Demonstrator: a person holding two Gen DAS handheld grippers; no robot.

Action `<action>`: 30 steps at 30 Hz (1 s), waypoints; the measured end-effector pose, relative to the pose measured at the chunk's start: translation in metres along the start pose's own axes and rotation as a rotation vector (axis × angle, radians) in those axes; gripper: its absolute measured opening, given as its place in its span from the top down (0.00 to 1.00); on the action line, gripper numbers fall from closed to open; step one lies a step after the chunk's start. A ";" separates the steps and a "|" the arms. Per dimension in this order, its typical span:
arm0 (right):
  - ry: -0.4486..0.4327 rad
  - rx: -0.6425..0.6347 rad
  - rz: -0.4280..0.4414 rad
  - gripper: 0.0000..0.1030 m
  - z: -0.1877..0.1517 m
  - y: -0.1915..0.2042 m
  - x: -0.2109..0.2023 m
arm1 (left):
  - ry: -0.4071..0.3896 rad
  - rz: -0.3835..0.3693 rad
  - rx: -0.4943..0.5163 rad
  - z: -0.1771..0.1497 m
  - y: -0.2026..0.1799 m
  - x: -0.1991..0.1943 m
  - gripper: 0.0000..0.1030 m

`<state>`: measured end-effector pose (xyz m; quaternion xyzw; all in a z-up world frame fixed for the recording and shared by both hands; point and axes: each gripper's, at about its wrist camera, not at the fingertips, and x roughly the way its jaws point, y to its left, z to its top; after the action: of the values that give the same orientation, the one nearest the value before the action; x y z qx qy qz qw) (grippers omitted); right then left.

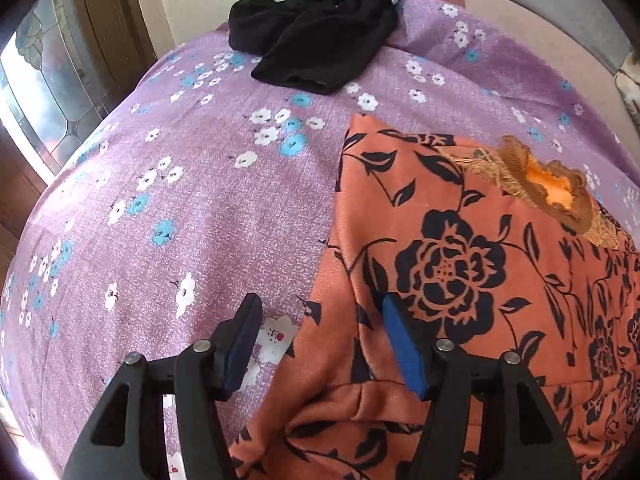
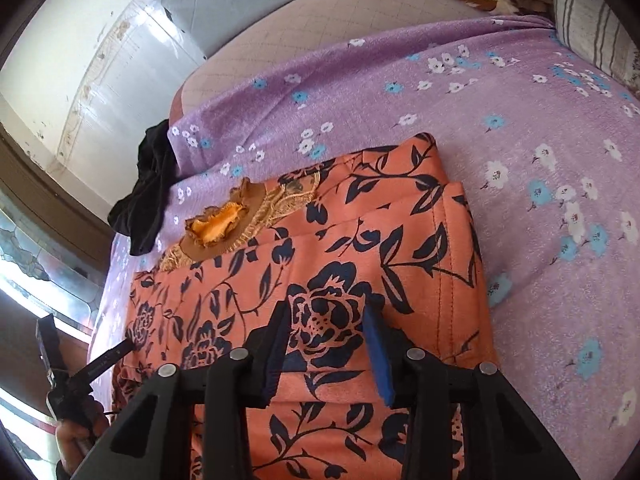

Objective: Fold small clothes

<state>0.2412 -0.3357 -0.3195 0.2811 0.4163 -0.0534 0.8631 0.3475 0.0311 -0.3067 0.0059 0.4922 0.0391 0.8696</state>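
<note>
No text, label, brand, number or sign can be read in either view. A faint pale marking is seen on a finger of the left gripper [image 2: 86,350] in the right wrist view, but it is too small and blurred to be made out.

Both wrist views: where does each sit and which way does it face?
Left wrist: on the left hand-held gripper, tilted down over the orange floral garment's edge; its open fingers show.
Right wrist: on the right hand-held gripper, tilted down over the garment's middle; its fingers show, the other gripper far left.
Shared: garment, black cloth, purple bedsheet.
</note>
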 end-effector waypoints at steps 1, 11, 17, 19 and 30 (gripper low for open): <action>0.038 0.003 -0.011 0.61 0.000 -0.003 0.008 | -0.008 0.007 -0.002 0.000 0.000 -0.001 0.34; -0.038 0.067 0.009 0.60 0.003 -0.014 -0.022 | -0.125 -0.016 0.096 -0.006 -0.022 -0.037 0.27; 0.004 0.114 0.046 0.59 -0.013 -0.022 -0.042 | -0.048 -0.002 0.108 -0.023 -0.026 -0.027 0.24; -0.033 0.109 0.102 0.54 -0.025 -0.020 -0.076 | -0.127 -0.003 0.107 -0.037 -0.023 -0.051 0.24; -0.131 0.032 0.098 0.41 -0.133 -0.045 -0.196 | -0.350 -0.098 0.187 -0.123 -0.029 -0.165 0.22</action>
<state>0.0081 -0.3307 -0.2586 0.3108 0.3436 -0.0363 0.8854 0.1593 -0.0135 -0.2306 0.0693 0.3349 -0.0508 0.9383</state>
